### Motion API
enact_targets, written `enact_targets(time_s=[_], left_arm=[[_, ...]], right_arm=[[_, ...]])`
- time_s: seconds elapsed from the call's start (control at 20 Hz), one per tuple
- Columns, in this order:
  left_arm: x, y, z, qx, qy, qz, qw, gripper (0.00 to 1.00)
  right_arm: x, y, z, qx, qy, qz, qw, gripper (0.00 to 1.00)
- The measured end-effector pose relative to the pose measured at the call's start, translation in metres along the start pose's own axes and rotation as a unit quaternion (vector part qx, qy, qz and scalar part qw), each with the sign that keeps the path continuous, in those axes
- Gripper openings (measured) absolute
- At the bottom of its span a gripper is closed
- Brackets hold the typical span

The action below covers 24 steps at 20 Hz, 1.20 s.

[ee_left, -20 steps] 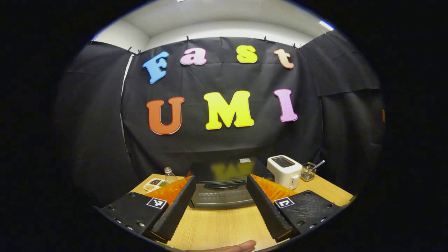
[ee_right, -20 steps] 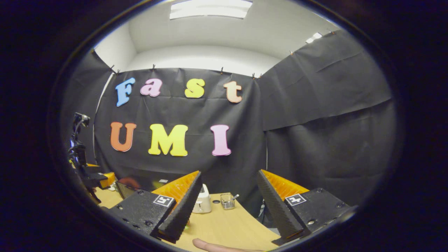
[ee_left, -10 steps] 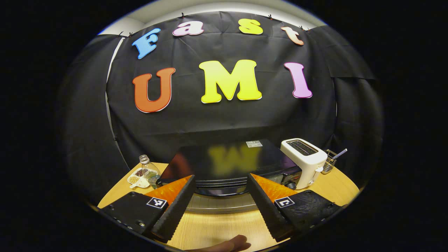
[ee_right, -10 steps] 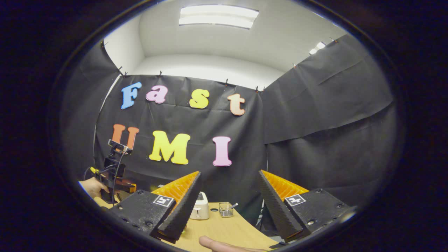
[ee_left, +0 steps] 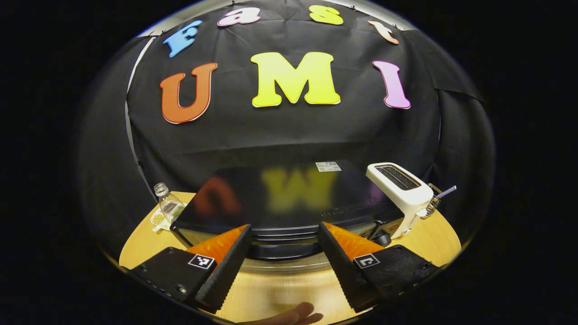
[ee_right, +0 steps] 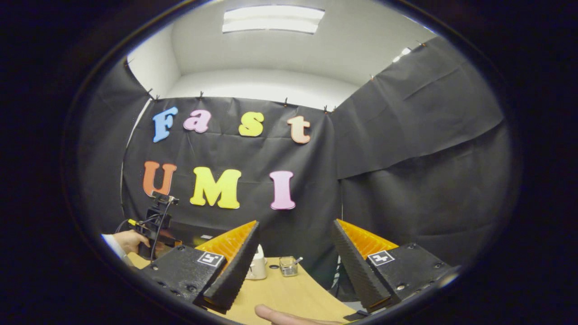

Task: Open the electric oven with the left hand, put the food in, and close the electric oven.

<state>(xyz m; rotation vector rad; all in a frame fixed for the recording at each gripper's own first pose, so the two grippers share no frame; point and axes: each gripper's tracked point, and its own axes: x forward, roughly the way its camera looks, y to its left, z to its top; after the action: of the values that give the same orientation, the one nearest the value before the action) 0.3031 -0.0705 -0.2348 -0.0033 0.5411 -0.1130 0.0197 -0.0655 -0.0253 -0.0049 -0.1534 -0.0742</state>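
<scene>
The black electric oven (ee_left: pixel 289 198) stands on the wooden table (ee_left: pixel 280 293), its glossy top facing me and its door shut. My left gripper (ee_left: pixel 284 234) is open, just in front of the top edge of the oven door, fingers either side of the handle strip (ee_left: pixel 284 246). A small white tray of food (ee_left: pixel 159 219) lies left of the oven. My right gripper (ee_right: pixel 293 234) is open and holds nothing, raised above the table's right part. In the right gripper view the left gripper (ee_right: pixel 156 225) and the hand holding it (ee_right: pixel 128 239) show at far left, by the oven (ee_right: pixel 189 230).
A white toaster (ee_left: pixel 399 192) stands right of the oven, with a small wire holder and a utensil (ee_left: pixel 435 198) beyond it. A clear bottle (ee_left: pixel 167 203) stands by the food tray. A fingertip (ee_left: pixel 293 313) shows at the bottom edge.
The left gripper has moved forward and tipped down toward the oven, which now looms larger. The right gripper has stayed roughly in place, open.
</scene>
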Motion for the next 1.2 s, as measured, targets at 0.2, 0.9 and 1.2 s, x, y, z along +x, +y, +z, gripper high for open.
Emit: enact_targets(time_s=[0.2,0.9,1.2], left_arm=[[-0.004,0.001,-0.008,-0.008,0.016,-0.006,1.000,0.99],[-0.086,-0.008,-0.113,-0.015,0.040,-0.008,0.999,0.99],[-0.092,-0.009,-0.161,-0.016,0.047,-0.009,0.999,0.98]], right_arm=[[-0.002,-0.008,-0.002,0.019,0.013,-0.003,1.000,1.00],[-0.047,0.014,0.029,0.015,0.005,0.021,1.000,1.00],[-0.059,0.023,0.029,0.014,0.006,0.027,1.000,1.00]])
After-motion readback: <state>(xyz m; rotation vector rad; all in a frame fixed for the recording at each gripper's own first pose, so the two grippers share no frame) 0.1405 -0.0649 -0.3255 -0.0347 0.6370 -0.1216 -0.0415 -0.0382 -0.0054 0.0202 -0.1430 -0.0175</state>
